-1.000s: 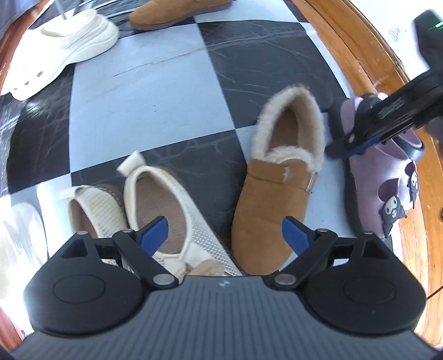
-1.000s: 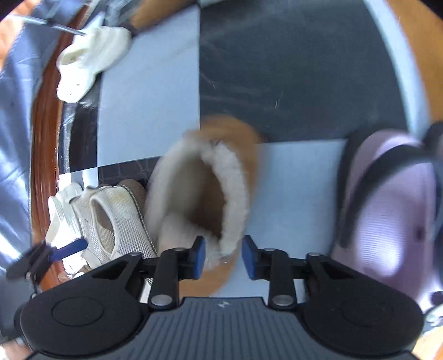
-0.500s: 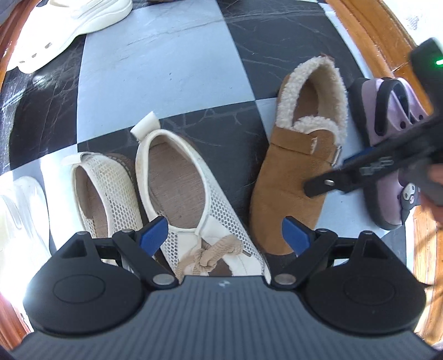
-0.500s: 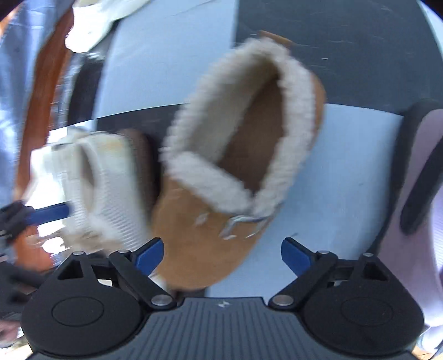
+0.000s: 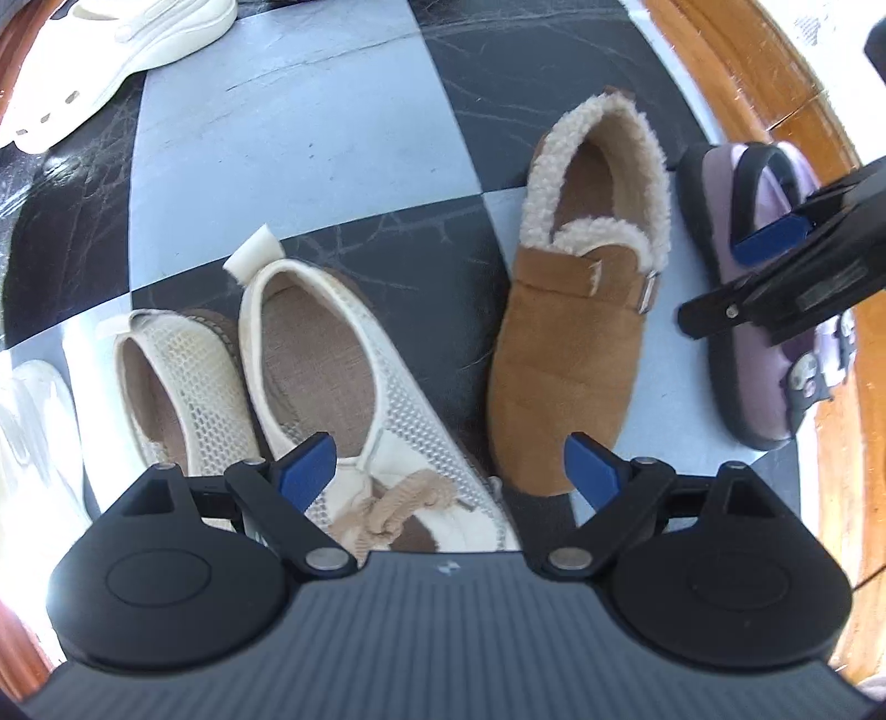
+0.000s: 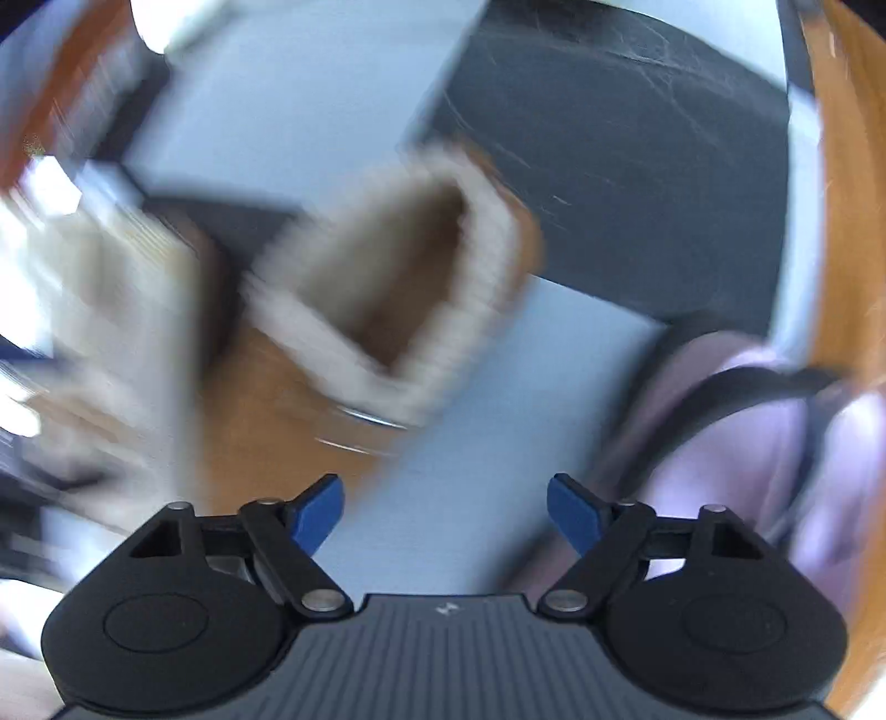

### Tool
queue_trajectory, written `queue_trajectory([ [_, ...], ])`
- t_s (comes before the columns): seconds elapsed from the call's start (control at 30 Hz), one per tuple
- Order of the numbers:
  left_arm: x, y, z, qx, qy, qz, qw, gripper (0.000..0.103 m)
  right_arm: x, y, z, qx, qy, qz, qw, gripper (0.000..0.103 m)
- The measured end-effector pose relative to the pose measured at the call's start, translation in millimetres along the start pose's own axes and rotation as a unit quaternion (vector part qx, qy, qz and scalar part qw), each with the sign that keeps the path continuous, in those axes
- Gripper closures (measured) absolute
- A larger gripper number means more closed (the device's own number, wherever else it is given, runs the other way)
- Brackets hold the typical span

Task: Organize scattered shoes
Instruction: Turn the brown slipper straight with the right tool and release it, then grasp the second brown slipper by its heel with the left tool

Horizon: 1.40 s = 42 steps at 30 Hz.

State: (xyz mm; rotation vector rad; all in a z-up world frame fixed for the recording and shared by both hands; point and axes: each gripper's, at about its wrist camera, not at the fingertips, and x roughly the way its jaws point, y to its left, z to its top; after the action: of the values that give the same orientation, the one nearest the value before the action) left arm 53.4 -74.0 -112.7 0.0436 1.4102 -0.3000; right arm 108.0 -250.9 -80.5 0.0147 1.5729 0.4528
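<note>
A tan fleece-lined slipper [image 5: 570, 354] lies flat on the checkered floor, heel away from me, right of a pair of cream mesh shoes [image 5: 343, 365] [image 5: 171, 376]. A purple clog [image 5: 758, 360] sits right of the slipper. My left gripper [image 5: 448, 459] hangs open above the laced mesh shoe's toe and the slipper's toe, holding nothing. My right gripper [image 5: 714, 285] hovers over the purple clog. In the blurred right wrist view the right gripper [image 6: 443, 504] has wide jaws closing slightly over bare tile, with the slipper [image 6: 310, 399] left and the clog [image 6: 775, 443] right.
A white chunky clog [image 5: 111, 50] lies at the far left. Another white shoe [image 5: 33, 432] shows at the left edge. A wooden border [image 5: 775, 83] runs along the right side, close behind the purple clog. Bare tiles [image 5: 277, 155] lie in the middle.
The right gripper let go of the slipper's fleece rim, opened wide and shifted right toward the purple clog. The slipper now rests beside the mesh shoes. The left gripper stayed open.
</note>
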Motion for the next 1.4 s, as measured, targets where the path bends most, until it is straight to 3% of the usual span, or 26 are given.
queue_trajectory([
  [0.07, -1, 0, 2, 0.005, -0.005, 0.012, 0.9999, 0.013, -6, 21, 2, -0.039, -0.036, 0.013, 0.999, 0.012],
  [0.13, 0, 2, 3, 0.000, -0.004, 0.016, 0.9999, 0.013, -2, 51, 6, -0.113, -0.078, -0.013, 0.990, 0.008],
  [0.2, 1, 8, 4, -0.021, 0.010, 0.004, 0.9997, 0.013, 21, 65, 11, -0.159, -0.086, -0.047, 0.982, 0.007],
  [0.3, -2, 12, 4, -0.034, 0.007, -0.012, 0.9993, 0.013, 55, 72, 20, -0.196, -0.059, -0.059, 0.977, 0.008],
  [0.33, -4, 12, 4, -0.034, 0.003, -0.014, 0.9993, 0.013, 65, 65, 22, -0.198, -0.039, -0.062, 0.978, 0.016],
  [0.37, -5, 10, 3, -0.025, 0.002, -0.007, 0.9997, 0.013, 73, 64, 24, -0.195, -0.026, -0.062, 0.979, 0.037],
  [0.4, -5, 10, 2, -0.022, 0.002, -0.005, 0.9997, 0.013, 83, 59, 27, -0.190, 0.002, -0.062, 0.980, 0.039],
  [0.5, -1, 16, 3, -0.033, 0.013, -0.014, 0.9993, 0.013, 86, 44, 26, -0.210, 0.040, -0.048, 0.976, 0.037],
  [0.63, 2, 25, 9, -0.050, 0.022, -0.028, 0.9981, 0.013, 76, 31, 8, -0.261, 0.075, -0.165, 0.948, 0.027],
  [0.7, 2, 30, 20, -0.058, 0.016, -0.027, 0.9978, 0.013, 61, 21, 8, -0.214, 0.044, -0.140, 0.966, 0.026],
  [0.77, 1, 35, 32, -0.067, 0.005, -0.020, 0.9976, 0.013, 35, 2, 11, -0.121, -0.003, -0.051, 0.991, 0.023],
  [0.83, -4, 38, 52, -0.080, -0.019, -0.014, 0.9965, 0.013, 15, -12, 10, -0.061, -0.043, -0.001, 0.997, 0.021],
  [0.9, -11, 39, 78, -0.087, -0.050, -0.005, 0.9949, 0.013, -17, -34, 9, 0.020, -0.114, 0.089, 0.989, 0.021],
  [0.97, -19, 35, 115, -0.081, -0.089, 0.024, 0.9925, 0.013, -41, -53, 10, 0.082, -0.157, 0.163, 0.971, 0.016],
  [1.07, -19, 27, 174, -0.068, -0.128, 0.068, 0.9871, 0.008, -62, -67, 25, 0.129, -0.202, 0.210, 0.948, 0.008],
  [1.2, 2, 6, 259, -0.049, -0.171, 0.114, 0.9774, 0.008, -86, -70, 45, 0.118, -0.274, 0.176, 0.938, 0.008],
  [1.3, 28, 3, 309, -0.038, -0.216, 0.159, 0.9626, 0.008, -92, -73, 61, 0.098, -0.309, 0.111, 0.939, 0.008],
  [1.37, 51, 10, 337, -0.048, -0.218, 0.196, 0.9547, 0.008, -99, -80, 71, 0.093, -0.324, 0.080, 0.938, 0.008],
  [1.4, 53, 16, 343, -0.068, -0.227, 0.178, 0.9550, 0.008, -104, -86, 72, 0.095, -0.329, 0.077, 0.936, 0.008],
])
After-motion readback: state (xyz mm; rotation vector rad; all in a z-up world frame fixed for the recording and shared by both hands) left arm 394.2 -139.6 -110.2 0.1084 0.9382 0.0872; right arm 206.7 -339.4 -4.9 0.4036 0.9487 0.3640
